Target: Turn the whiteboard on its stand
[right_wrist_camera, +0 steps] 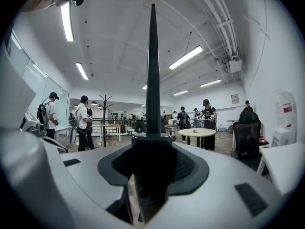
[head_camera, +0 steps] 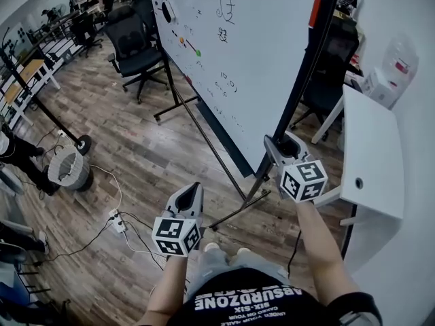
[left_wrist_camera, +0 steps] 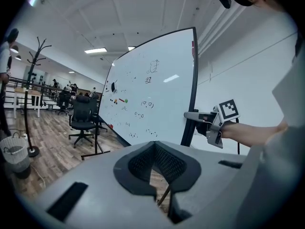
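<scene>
Whiteboard [head_camera: 238, 46]: where does it stand relative to your grippers? (Observer)

It rises directly ahead of the right gripper [head_camera: 282, 147], leaning on its stand [head_camera: 234, 214]. Its written face stretches away to that gripper's left and lies ahead of the left gripper [head_camera: 192, 190]. The black upright [right_wrist_camera: 152, 80] at the board's near side edge runs straight up between my right jaws. Whether it is the board's frame or the stand's post, I cannot tell. (Operator)

Panel (a), right gripper: state, and why there? (Observer)

It is clamped on that black upright, and the dark bar fills the gap between the pads. I judge the outer edge the sensible hold, because a grip there gives the most leverage for swinging the panel round. (Operator)

Panel (b), left gripper? (Observer)

Its jaws are together with nothing between them. It hangs lower than the right gripper and to its left, well apart from the board, pointing toward the written face. I read it as held in reserve, out of the panel's sweep and free to steady the board if needed. (Operator)

Anything nearby that matters? (Observer)

A white desk [head_camera: 370, 155] lies just to the right of the right gripper. An office chair [head_camera: 136, 43] stands far ahead of the left one, near the board's far end. As I judge it, the turn is barely begun, since the writing faces me. The swing calls for a slow arc, minding the desk and the stand's foot below my right jaws. (Operator)
</scene>
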A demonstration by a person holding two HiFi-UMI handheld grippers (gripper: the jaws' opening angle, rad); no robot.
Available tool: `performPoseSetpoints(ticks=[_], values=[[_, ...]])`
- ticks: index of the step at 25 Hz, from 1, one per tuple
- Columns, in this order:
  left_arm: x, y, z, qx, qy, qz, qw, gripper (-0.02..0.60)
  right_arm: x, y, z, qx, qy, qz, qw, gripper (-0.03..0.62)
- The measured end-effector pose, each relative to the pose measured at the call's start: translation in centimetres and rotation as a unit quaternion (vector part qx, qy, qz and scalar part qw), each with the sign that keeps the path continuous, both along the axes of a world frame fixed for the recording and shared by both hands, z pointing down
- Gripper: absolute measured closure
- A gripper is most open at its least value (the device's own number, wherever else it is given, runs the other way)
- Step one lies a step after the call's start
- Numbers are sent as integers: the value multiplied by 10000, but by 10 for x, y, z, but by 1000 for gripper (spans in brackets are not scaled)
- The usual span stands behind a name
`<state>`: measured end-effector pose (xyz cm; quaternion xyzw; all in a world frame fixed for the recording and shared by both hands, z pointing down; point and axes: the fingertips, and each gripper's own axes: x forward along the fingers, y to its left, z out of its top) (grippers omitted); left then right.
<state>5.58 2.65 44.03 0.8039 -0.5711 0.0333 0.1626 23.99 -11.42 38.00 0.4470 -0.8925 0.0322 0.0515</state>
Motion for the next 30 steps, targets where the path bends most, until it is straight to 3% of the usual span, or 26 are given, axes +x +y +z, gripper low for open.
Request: performPoseSetpoints(ticks=[4, 10, 17, 23, 25, 30], values=[[6, 3, -7, -14, -22, -108, 9999, 575, -2, 4, 0, -162, -75, -188, 9997, 419], [17, 8, -14, 3, -78, -227, 9997, 575, 9, 15, 27, -779, -356, -514, 9950, 396], [21, 13, -15, 60, -79, -297, 9995, 575, 34, 58, 57, -926, -195, -310, 9950, 379], [40, 16, -20, 89, 2, -183, 9998, 575, 31, 101, 42, -906, -257, -417, 9947, 383], [44, 17, -22, 94, 55, -153, 9998, 575, 24, 112, 33, -844, -363, -541, 9943, 401], [53, 20, -30, 186, 91, -86, 9997, 575, 11, 133, 16, -640, -627, -827, 9925, 515]])
